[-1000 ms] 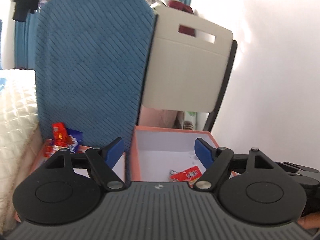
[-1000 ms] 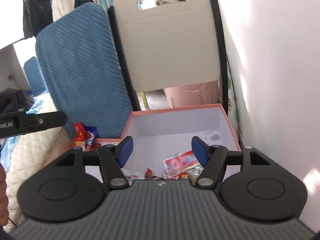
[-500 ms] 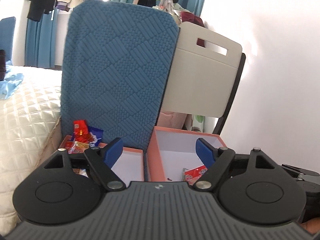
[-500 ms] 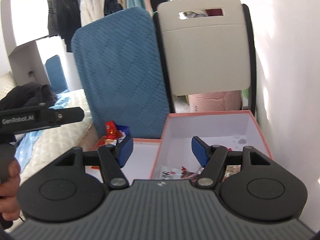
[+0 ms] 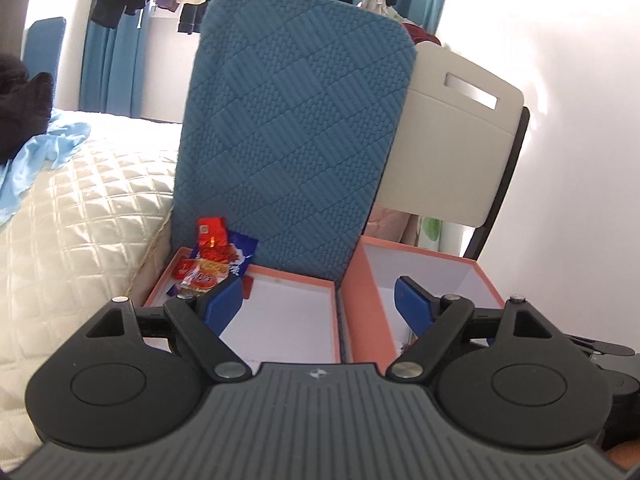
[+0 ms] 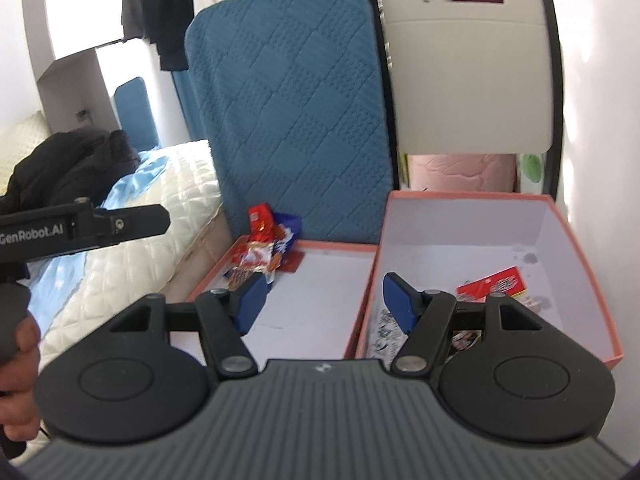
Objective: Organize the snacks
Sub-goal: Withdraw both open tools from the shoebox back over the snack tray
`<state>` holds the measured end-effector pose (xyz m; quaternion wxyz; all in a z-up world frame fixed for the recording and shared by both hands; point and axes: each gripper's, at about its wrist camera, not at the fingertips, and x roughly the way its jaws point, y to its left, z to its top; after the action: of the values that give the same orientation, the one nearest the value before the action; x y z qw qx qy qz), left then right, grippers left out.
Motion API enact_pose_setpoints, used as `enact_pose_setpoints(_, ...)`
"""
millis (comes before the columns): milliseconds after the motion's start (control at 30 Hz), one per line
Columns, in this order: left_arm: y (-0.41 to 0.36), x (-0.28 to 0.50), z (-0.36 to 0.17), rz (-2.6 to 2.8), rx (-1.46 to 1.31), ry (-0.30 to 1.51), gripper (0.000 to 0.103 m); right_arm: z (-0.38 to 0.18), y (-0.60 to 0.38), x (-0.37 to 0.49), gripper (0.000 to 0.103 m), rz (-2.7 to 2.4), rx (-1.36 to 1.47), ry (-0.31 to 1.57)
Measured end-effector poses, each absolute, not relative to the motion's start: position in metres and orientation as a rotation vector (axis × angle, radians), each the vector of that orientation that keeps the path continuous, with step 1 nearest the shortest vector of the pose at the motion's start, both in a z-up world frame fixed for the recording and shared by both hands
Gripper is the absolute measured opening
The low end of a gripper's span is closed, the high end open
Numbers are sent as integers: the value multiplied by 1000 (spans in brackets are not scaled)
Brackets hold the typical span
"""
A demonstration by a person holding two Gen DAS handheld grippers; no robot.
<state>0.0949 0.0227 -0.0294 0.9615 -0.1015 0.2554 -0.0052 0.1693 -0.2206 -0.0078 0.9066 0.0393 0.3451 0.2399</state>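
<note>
The shallow tray (image 6: 320,248) on the left held a heap of snack packets (image 6: 264,252) in its far-left corner — one red packet (image 5: 211,232) stood upright. The deeper box (image 6: 576,264) beside it held a red pack (image 6: 494,286) lying flat. The left gripper (image 5: 320,304) hovered over both containers, tilted down, jaws opening, nothing between them. The right gripper (image 6: 322,300) — likewise tilted — stood open, empty.
</note>
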Motion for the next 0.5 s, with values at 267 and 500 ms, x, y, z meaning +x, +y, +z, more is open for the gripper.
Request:
enact_pose_setpoints(267, 38, 88, -44, 9, -229, 547, 86, -16, -201, 157, 67, 521, 51, 745)
enact_pose_setpoints(500, 54, 78, -52, 30, -243, 556, 86, -24, -193, 150, 67, 527, 50, 767)
